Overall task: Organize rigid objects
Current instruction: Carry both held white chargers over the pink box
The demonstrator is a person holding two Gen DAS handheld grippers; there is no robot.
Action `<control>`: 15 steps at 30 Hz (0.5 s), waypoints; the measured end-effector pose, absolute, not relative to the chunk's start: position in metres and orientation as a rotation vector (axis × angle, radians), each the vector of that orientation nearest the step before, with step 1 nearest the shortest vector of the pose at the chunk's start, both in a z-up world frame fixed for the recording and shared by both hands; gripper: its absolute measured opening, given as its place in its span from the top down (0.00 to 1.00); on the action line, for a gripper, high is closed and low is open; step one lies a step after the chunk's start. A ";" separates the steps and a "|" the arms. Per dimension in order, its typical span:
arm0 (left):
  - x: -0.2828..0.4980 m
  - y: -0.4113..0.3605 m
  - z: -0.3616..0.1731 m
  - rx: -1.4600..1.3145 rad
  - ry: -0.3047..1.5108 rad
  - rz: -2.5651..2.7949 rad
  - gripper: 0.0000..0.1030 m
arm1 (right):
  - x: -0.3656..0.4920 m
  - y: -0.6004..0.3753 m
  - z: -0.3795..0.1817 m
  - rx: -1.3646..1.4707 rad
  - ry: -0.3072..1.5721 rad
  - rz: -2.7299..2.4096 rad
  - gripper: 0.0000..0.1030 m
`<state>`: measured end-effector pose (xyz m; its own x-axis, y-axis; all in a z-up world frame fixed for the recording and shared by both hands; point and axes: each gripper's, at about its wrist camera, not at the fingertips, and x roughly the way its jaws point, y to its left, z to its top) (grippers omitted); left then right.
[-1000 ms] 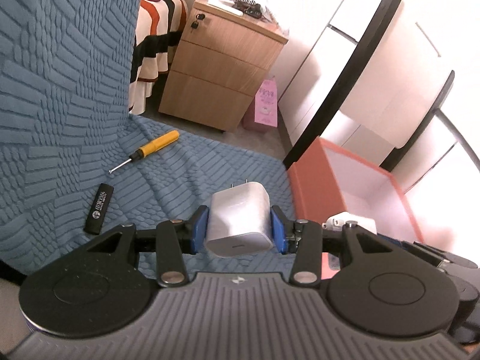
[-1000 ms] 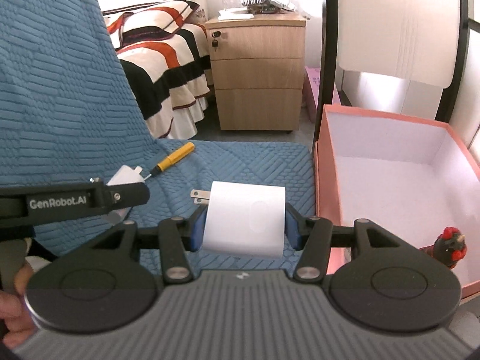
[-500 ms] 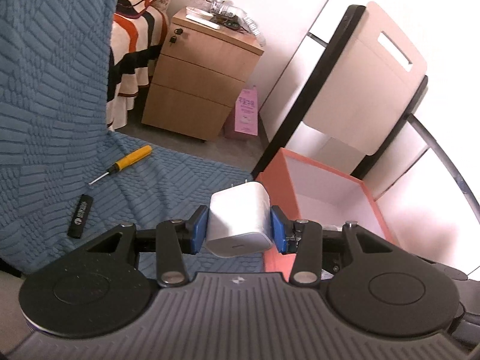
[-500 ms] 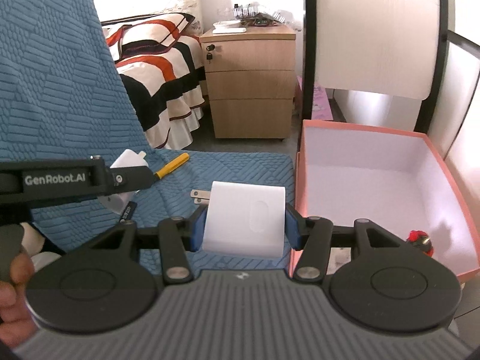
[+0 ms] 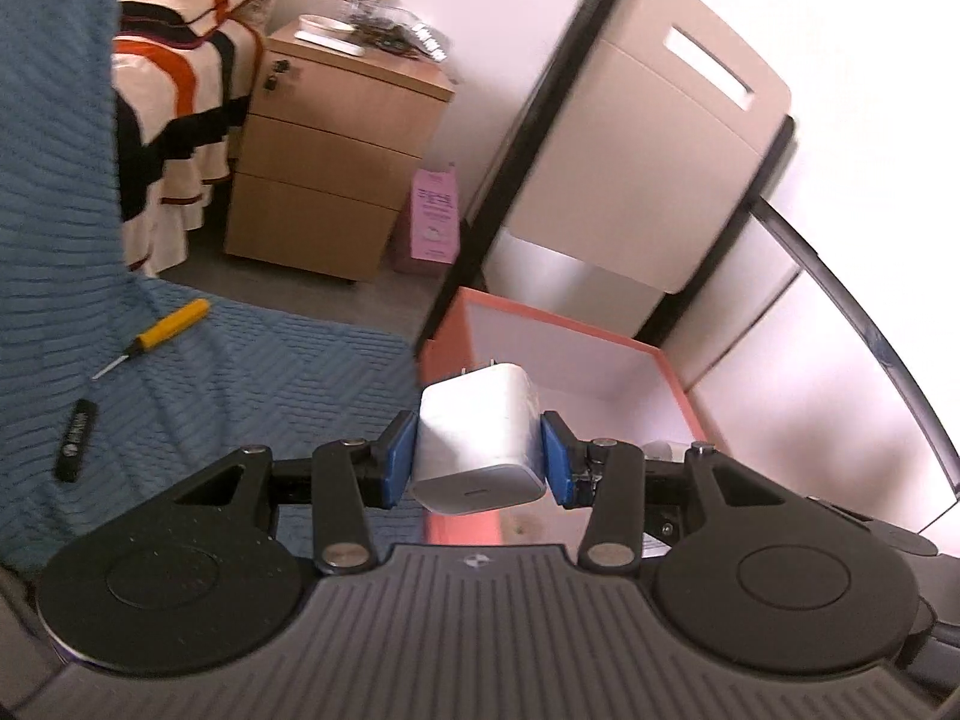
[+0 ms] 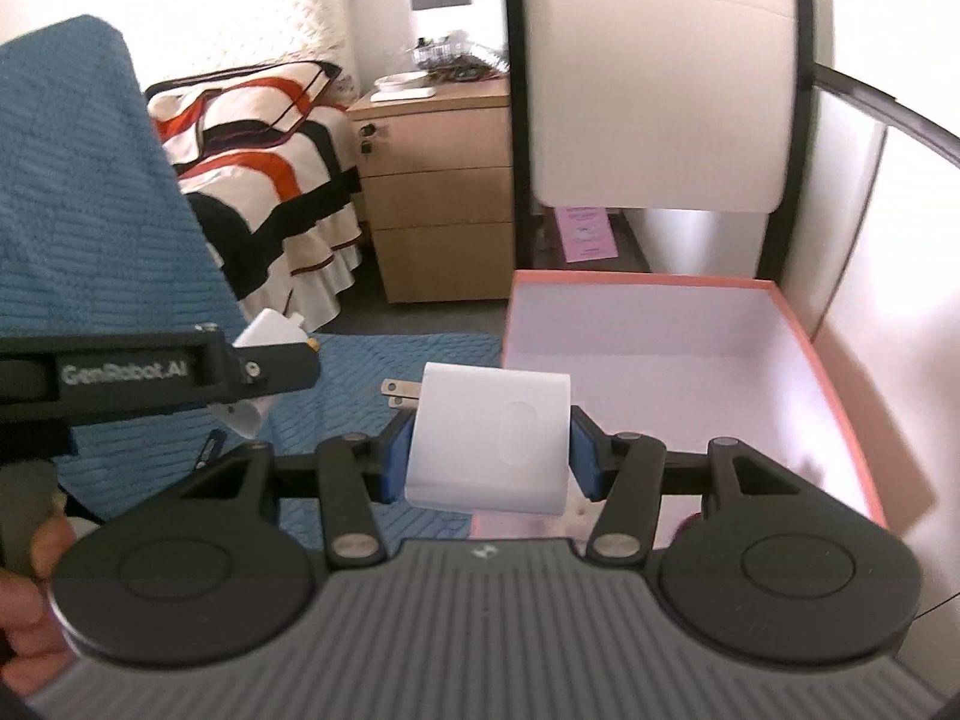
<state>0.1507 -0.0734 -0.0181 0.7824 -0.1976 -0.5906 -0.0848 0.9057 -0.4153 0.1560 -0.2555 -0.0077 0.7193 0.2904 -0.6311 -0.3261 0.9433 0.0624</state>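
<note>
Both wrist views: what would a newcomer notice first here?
Each hand-held gripper clamps a white charger: the left holds a small one, the right a larger one, both near the pink box. On the blue cloth lie a screwdriver and a black stick.

Glossy white plastic charger [image 5: 478, 431]; ribbed blue cloth cover [image 5: 252, 384]; matt wood-look cabinet [image 5: 324, 162]; matt pink box [image 6: 840, 396].
</note>
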 end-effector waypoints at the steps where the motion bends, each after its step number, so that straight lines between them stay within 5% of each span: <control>1: 0.154 -0.080 -0.017 -0.441 0.678 -0.071 0.52 | 0.157 -0.263 -0.006 -0.051 0.687 0.330 0.47; 15: 0.191 -0.159 -0.022 -0.395 0.730 -0.133 0.52 | 0.173 -0.348 -0.011 -0.014 0.723 0.221 0.47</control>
<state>0.1908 -0.1587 -0.0217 0.7403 -0.2537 -0.6226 -0.0181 0.9182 -0.3957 0.1730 -0.3481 -0.0115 0.7278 0.1961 -0.6572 -0.2059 0.9765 0.0635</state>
